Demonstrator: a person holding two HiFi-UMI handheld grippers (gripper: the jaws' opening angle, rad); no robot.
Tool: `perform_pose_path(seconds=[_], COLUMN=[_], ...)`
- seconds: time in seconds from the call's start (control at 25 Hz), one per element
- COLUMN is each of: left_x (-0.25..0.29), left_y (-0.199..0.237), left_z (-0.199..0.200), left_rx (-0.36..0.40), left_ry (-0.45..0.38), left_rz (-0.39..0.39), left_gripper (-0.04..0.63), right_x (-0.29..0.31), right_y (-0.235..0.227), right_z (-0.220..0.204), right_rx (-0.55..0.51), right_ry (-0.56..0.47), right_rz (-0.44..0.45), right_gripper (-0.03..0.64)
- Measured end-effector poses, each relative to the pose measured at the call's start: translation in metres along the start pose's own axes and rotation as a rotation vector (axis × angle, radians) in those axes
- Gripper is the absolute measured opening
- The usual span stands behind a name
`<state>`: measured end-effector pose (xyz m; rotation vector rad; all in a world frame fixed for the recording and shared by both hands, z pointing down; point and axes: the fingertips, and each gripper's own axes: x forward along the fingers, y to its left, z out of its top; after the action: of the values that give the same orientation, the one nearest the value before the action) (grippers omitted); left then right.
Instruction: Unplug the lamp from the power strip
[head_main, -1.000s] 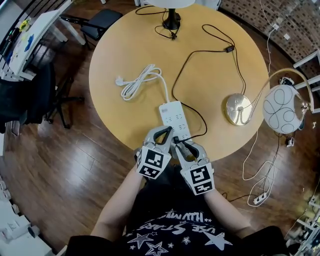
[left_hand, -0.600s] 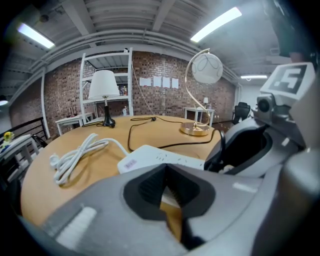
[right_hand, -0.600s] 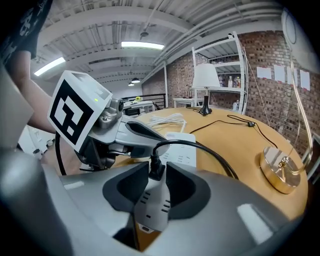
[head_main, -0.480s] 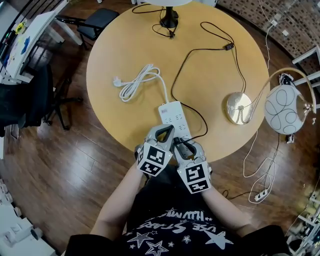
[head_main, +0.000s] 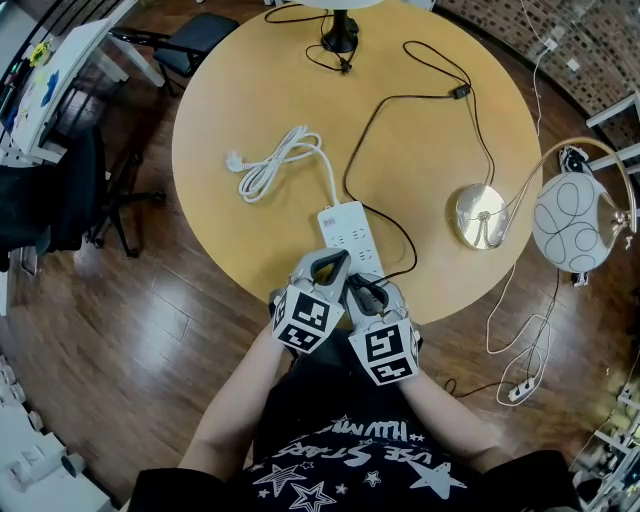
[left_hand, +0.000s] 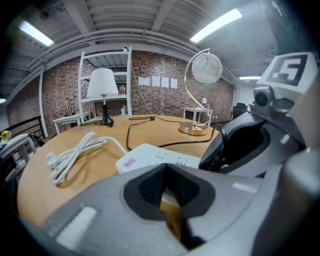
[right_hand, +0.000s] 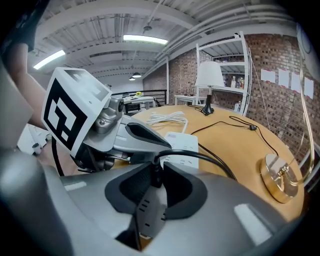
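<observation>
Near desk (head_main: 250, 100) edge, your right fingers (right_hand: 128, 185), just closing, clamp the plug (right_hand: 150, 210); power strip (head_main: 350, 232) extends straight ahead, left fingers (left_hand: 150, 186) pinching it.

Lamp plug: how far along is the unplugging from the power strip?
Done: the right gripper is on the black plug. In hand: its jaws, just closing, pinch it by the white power strip. Left to do: pulling it clear; seating is hidden.

Grey plastic left gripper (head_main: 325, 263) and right gripper (head_main: 366, 290), black ribbed pads (left_hand: 150, 187), white cubes with black square markers (head_main: 303, 322), black T-shirt with white stars (head_main: 350, 470)
</observation>
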<state>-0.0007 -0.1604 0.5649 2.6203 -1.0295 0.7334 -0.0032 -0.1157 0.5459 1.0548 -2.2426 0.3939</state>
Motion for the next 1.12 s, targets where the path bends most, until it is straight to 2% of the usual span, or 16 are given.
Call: perform_pose_path(seconds=[0.28,0.4,0.6,1.0,1.12], left_x=[-0.0007,-0.0001,-0.0012,-0.0012,-0.0017], left_y=[0.0006,-0.0001,0.0006,0.0018,0.0021], left_z=[-0.0011,-0.0008,-0.0002,-0.0006,-0.0008], left_rx=[-0.004,0.018,-0.003,-0.025,-0.029], left_ry=[0.012,0.017,-0.019,-0.028,-0.029], left_rz=[0.016,0.017,0.021,0.027,0.029], left_gripper=[0.003,0.003,0.005,0.005,0.005], right_x=[0.0019,-0.0001,-0.0015,-0.0012,-0.0054], right_y=[0.0017,0.0000,-0.0007,0.0023,0.0008], right_z=[-0.0013,0.0001,0.0007,0.0020,0.0060], right_rx=[0.026,0.001,-0.010,0.016,0.071], right_ry=[-0.012,-0.012,-0.023,-0.068,-0.118], right_rz=[0.043,0.024,0.017,0.028,0.039], right_gripper=[0.067,0.066,0.064,0.063,0.060])
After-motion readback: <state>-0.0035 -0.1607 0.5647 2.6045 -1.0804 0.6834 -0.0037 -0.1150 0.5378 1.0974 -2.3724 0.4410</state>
